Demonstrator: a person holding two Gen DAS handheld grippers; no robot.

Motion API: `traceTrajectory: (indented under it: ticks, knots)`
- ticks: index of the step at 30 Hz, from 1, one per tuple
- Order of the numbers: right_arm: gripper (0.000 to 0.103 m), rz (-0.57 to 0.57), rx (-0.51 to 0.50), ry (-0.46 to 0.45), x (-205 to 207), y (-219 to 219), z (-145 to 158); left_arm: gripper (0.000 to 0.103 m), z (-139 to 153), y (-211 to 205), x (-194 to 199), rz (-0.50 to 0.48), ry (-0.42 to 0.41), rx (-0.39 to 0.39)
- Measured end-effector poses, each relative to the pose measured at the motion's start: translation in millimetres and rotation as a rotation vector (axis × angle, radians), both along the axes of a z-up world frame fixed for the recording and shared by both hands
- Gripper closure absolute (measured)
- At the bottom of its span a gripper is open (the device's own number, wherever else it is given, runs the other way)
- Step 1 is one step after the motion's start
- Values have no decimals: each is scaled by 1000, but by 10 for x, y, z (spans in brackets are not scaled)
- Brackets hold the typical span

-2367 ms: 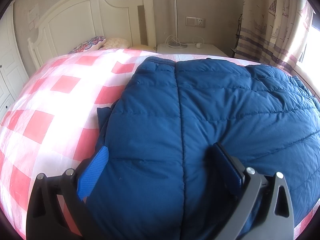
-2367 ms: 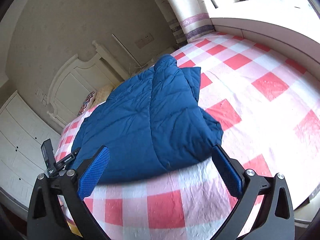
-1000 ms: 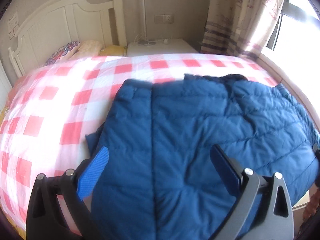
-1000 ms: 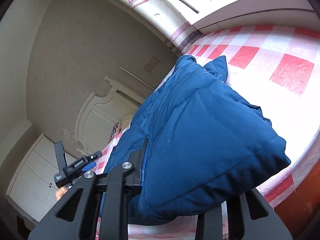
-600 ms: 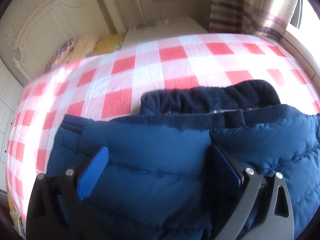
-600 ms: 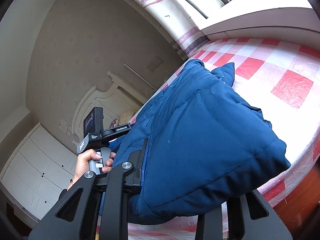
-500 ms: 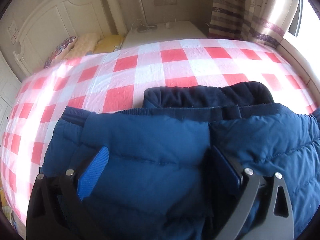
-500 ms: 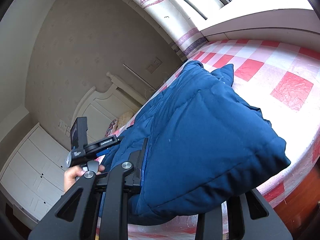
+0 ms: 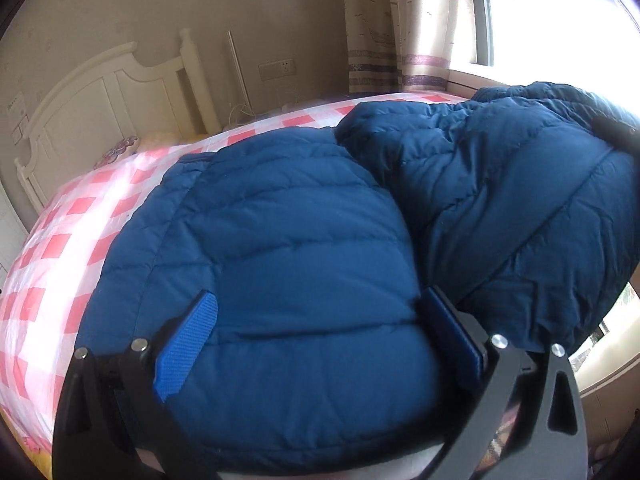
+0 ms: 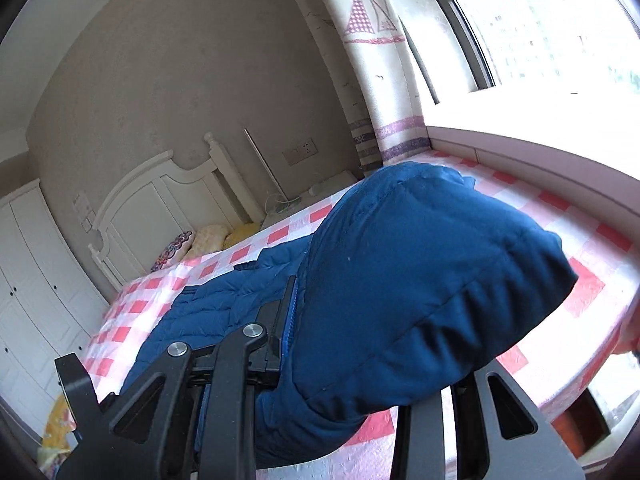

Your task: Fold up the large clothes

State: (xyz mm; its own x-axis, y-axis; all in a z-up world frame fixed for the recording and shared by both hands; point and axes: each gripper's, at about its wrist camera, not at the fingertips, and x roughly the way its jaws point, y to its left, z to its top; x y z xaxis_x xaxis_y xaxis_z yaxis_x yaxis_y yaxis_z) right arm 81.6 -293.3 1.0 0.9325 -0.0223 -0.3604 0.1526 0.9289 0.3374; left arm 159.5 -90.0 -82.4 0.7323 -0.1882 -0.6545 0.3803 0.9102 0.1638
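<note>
A dark blue puffer jacket point(image 9: 288, 248) lies on a bed with a pink and white checked sheet point(image 9: 60, 248). In the left wrist view my left gripper point(image 9: 320, 340) stands open, wide, with the jacket's near padded edge bulging between its blue pads point(image 9: 186, 344). The jacket's right part point(image 9: 520, 208) is raised and draped over. In the right wrist view my right gripper point(image 10: 344, 360) is shut on a thick fold of the jacket point(image 10: 420, 280), held up above the bed. Its right finger is hidden behind the cloth.
A white headboard point(image 9: 100, 112) with pillows point(image 10: 208, 236) stands at the far end, beside a nightstand point(image 10: 328, 184). A curtain point(image 9: 416, 28) and a bright window point(image 10: 560, 20) with a sill run along the right. White wardrobes point(image 10: 28, 300) stand left.
The right gripper has risen and rolled with the jacket fold in it. The left gripper swung over the jacket and came down at its near edge. The hand-held left gripper has left the right view's middle.
</note>
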Motion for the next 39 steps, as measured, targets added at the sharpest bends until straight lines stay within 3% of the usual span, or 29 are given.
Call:
traceTrajectory:
  ticks: [3,4,5,7,9,11,13,15,16,19,22,26,28,31,32,34,35,36,39]
  knots:
    - [71,27,-286,-32,141,670,351,2,32,154,-31,-89,69,-32]
    - [71,47,-384,-42,180,937,433,2,99,251,-1,-145,115,-83]
    - [71,70,-478,-52,217,1206,487,2,184,425,54,-185,167,-188]
    - [71,133,-696,-57,358,1800,470,2,355,911,269,-201,275,-490]
    - [71,218,-943,-34,472,2404,297,2,418,1473,586,-147,366,-772]
    - [70,334,-1210,8,500,2946,-76,2,380,1926,886,-111,438,-976]
    - [70,464,-1390,64,493,3301,-521,2,290,2252,1113,-67,496,-1107]
    - [69,534,-1465,72,457,3468,-853,2,194,2431,1262,-80,557,-1215]
    - [69,513,-1490,51,445,3497,-943,2,149,2489,1321,-81,581,-1234]
    - [69,505,-1402,40,454,3397,-868,2,7,2550,1432,-38,628,-1207]
    - [69,490,-1410,9,410,3325,-842,2,-37,2532,1468,-63,655,-1186]
    - [69,473,-1420,-21,390,3294,-866,2,136,2385,1586,-111,636,-1119]
    - [69,470,-1411,-31,362,3270,-862,2,317,2206,1699,-131,615,-1015]
    - [65,466,-1408,-67,303,3317,-891,2,570,1808,1832,-156,595,-734]
    - [58,475,-1396,-77,256,3315,-895,2,621,1671,1868,-172,585,-639]
    - [48,489,-1342,-85,129,3246,-841,20,681,1446,1911,-191,546,-467]
    - [30,485,-1302,-102,39,3203,-783,44,678,1385,1924,-205,547,-439]
    - [9,476,-1239,-128,-57,3115,-716,60,683,1373,1941,-213,554,-450]
    - [8,438,-948,-159,-330,2617,-524,77,739,1416,1910,-205,524,-462]
